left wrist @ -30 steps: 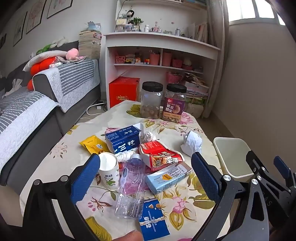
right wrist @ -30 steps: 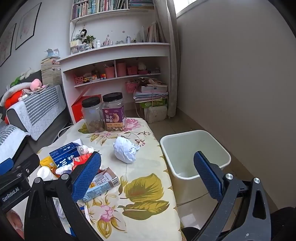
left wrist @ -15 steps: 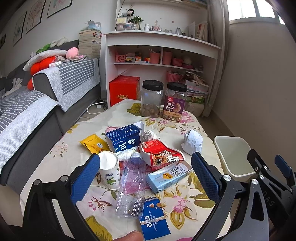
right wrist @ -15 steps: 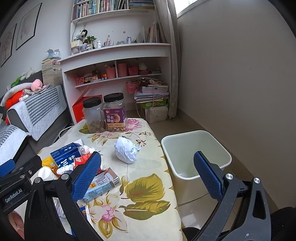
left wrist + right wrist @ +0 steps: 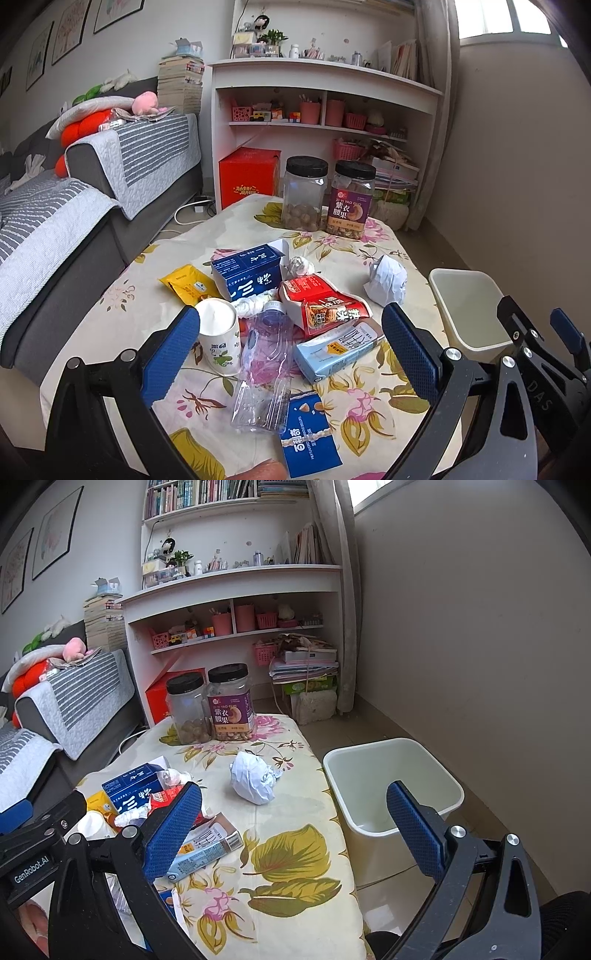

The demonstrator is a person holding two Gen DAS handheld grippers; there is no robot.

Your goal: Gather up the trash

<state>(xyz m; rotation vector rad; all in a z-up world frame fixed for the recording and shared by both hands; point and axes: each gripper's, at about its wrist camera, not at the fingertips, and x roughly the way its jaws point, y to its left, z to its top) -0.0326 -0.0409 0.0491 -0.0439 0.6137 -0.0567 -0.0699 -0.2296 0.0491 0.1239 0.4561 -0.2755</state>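
Floral cream tablecloth (image 5: pixel 332 236), white bin (image 5: pixel 391 775) — blue carton (image 5: pixel 247 273), yellow packet (image 5: pixel 186 284), red wrapper (image 5: pixel 317 299)

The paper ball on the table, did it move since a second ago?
No. The crumpled paper ball sits in the same spot, between the purple-label jar and the bin. Only the camera drifted slightly.

A grey sofa (image 5: pixel 74 229) under striped throws lines the left wall, white curved shelves (image 5: pixel 325 96) fill the corner, daylight falls from a high window (image 5: pixel 506 18) onto plain pale walls
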